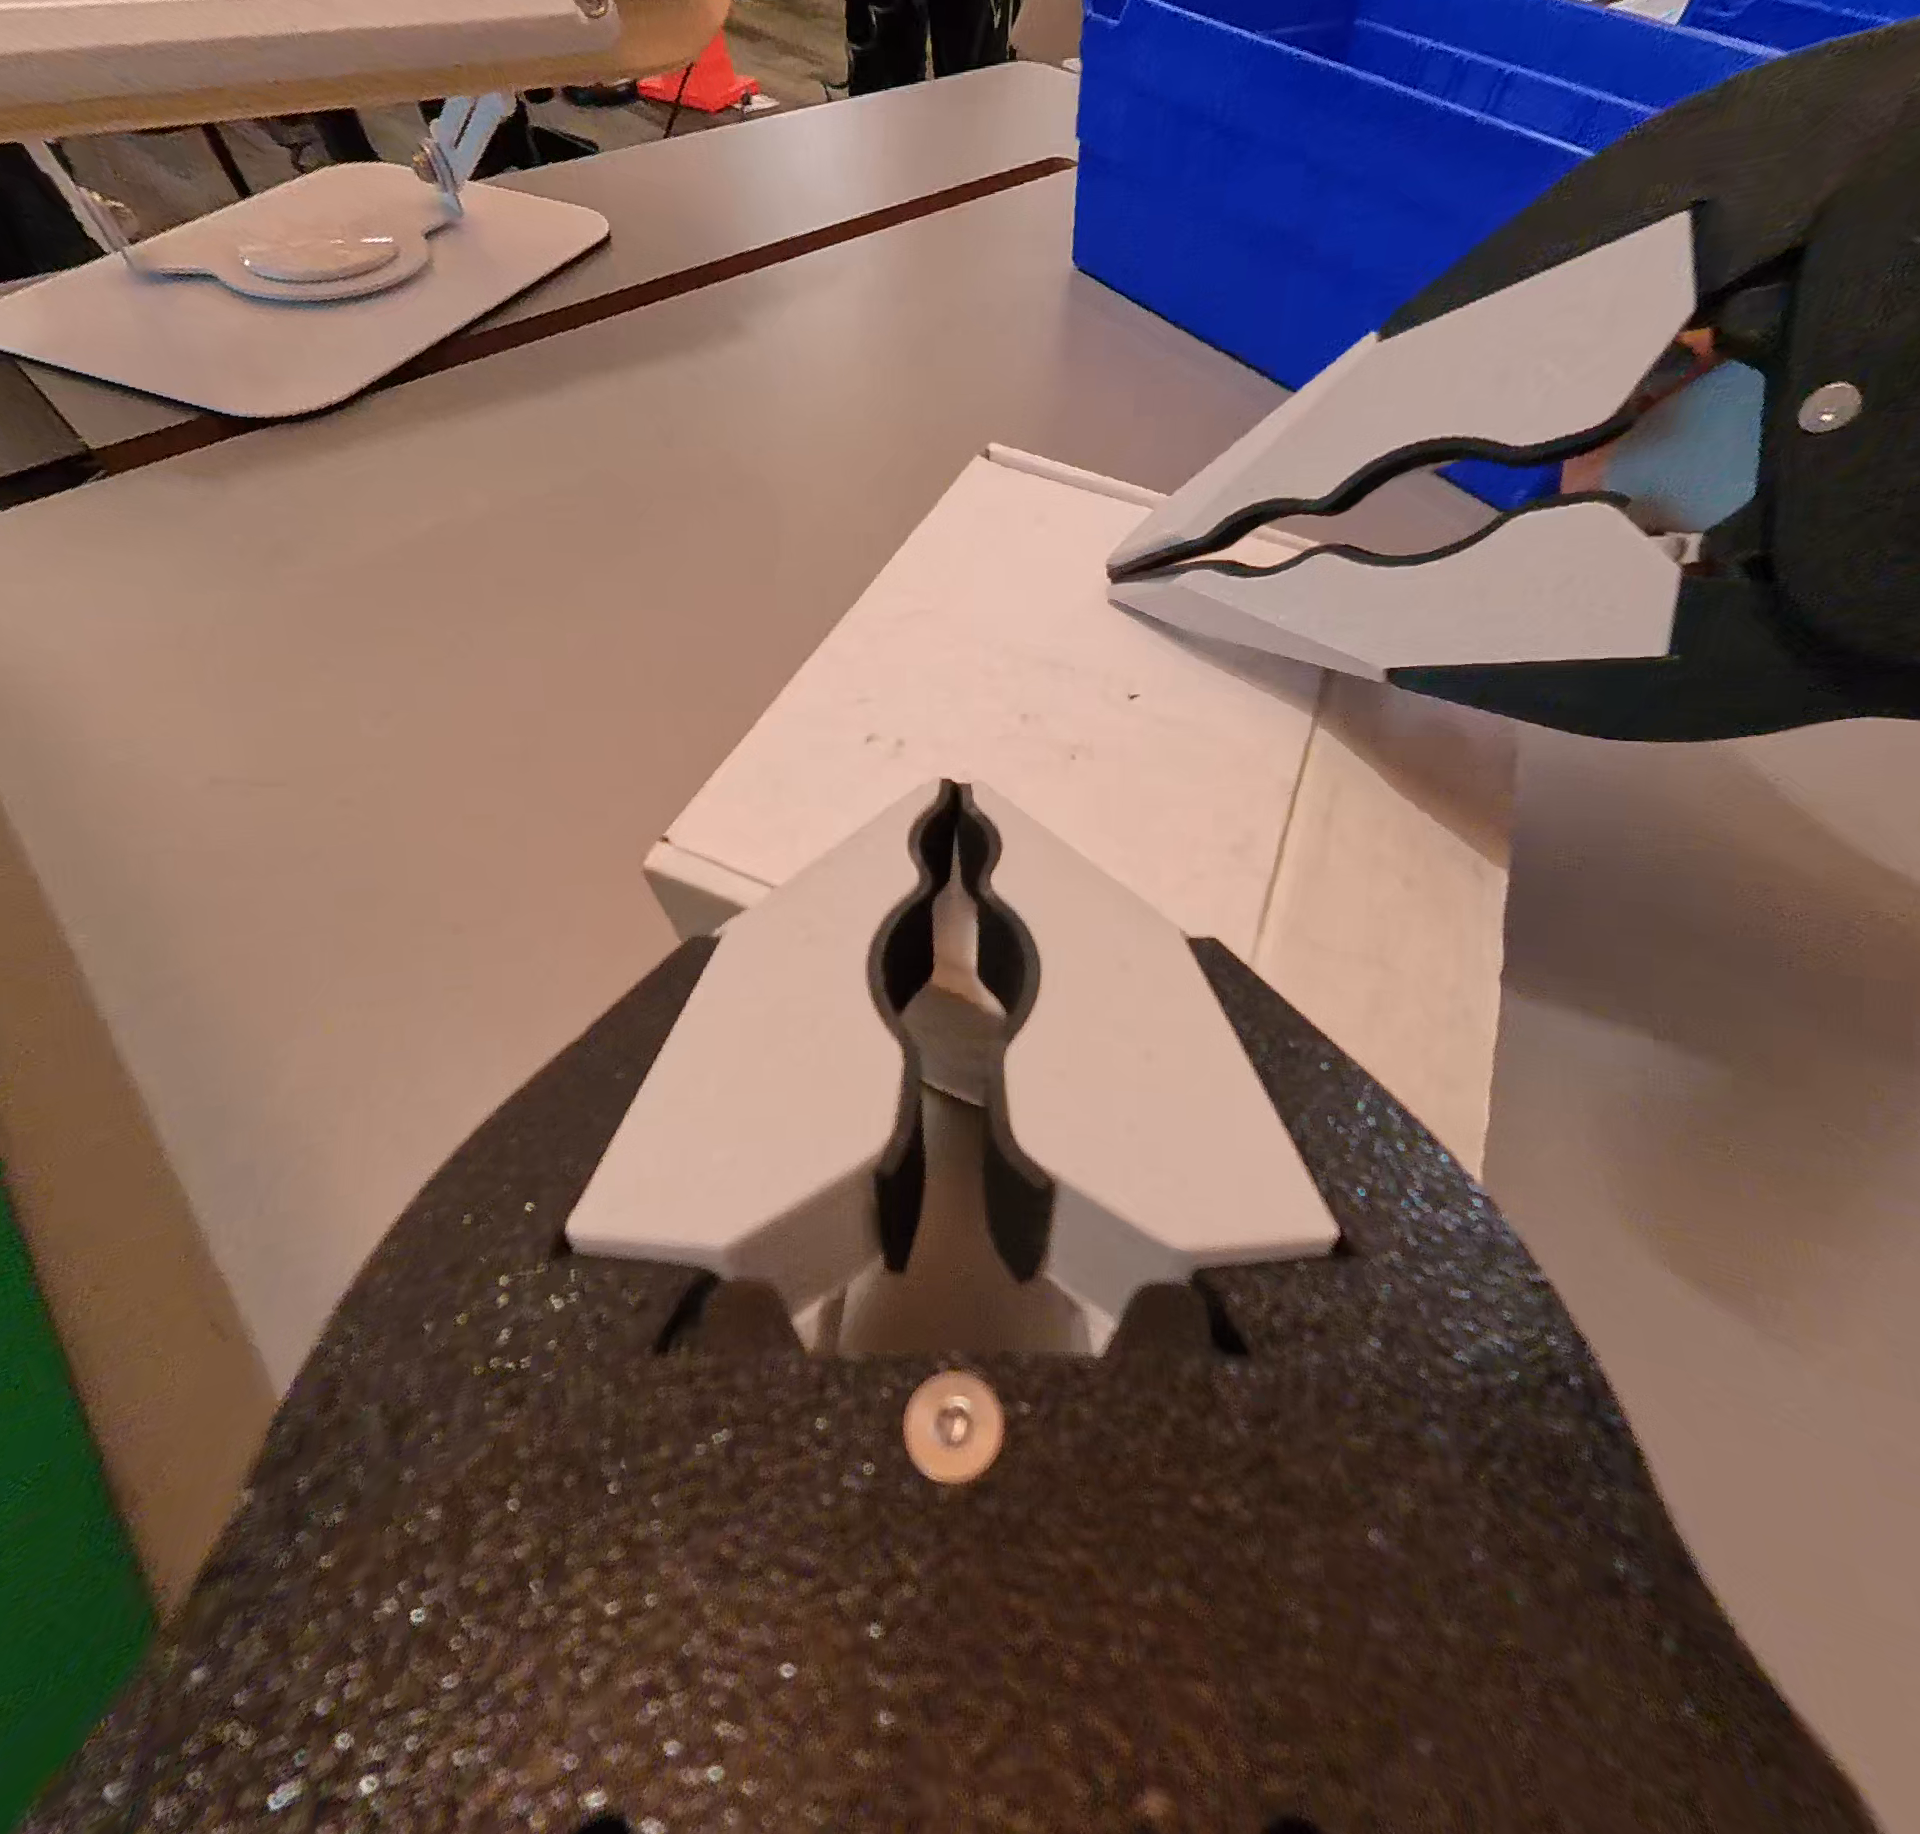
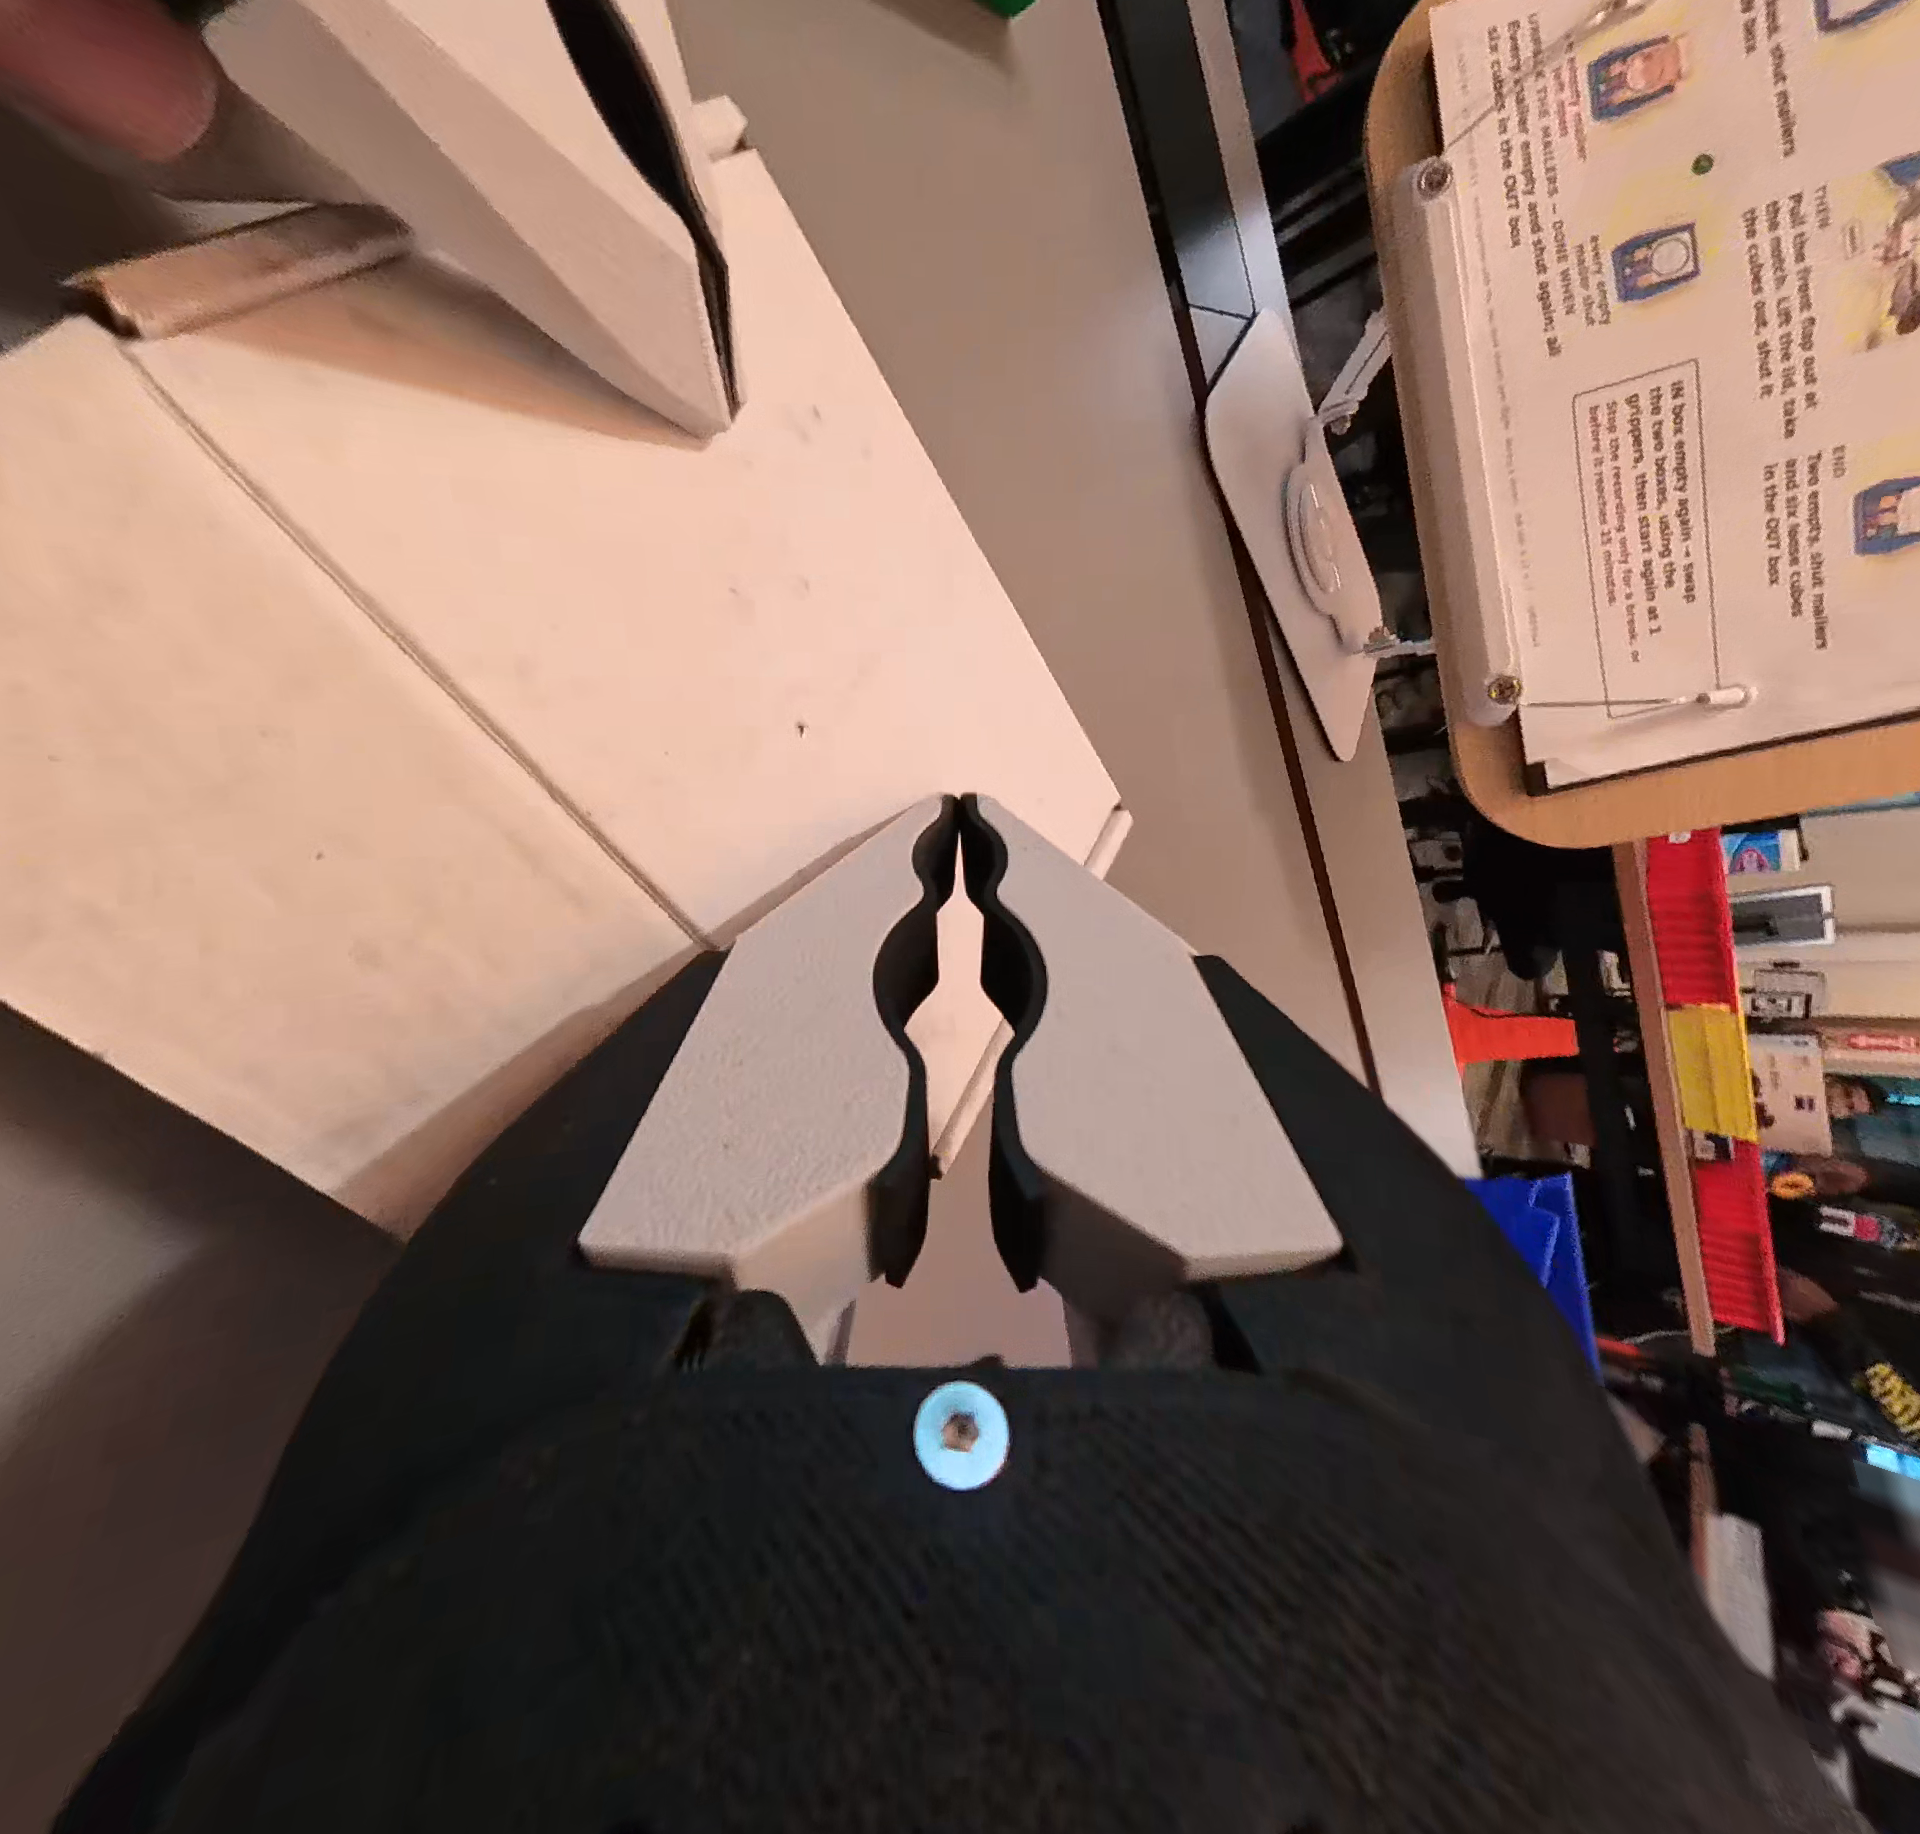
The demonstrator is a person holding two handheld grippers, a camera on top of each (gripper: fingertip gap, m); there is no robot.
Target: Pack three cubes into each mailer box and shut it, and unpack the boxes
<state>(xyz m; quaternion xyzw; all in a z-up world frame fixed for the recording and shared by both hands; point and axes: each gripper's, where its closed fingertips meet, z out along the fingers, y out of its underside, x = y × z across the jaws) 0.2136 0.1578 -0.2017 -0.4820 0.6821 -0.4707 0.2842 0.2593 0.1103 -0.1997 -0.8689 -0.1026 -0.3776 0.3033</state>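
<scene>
A white mailer box (image 1: 1039, 683) lies on the grey table (image 1: 416, 693) with its lid down. My left gripper (image 1: 956, 795) is shut and empty, its tips over the box's near corner. My right gripper (image 1: 1120, 569) comes in from the right, shut and empty, tips at the lid's far edge. In the right wrist view the right gripper (image 2: 956, 808) points at one edge of the lid (image 2: 520, 589). The left gripper (image 2: 722, 411) rests its tips on the lid farther off. No cubes are in view.
Blue plastic bins (image 1: 1299, 174) stand just behind the box to the right. A stand (image 1: 312, 278) holding an instruction board (image 2: 1662, 330) sits at the far left of the table. A green object (image 1: 52, 1472) is at the left edge. A finger (image 2: 104, 70) grips the left tool.
</scene>
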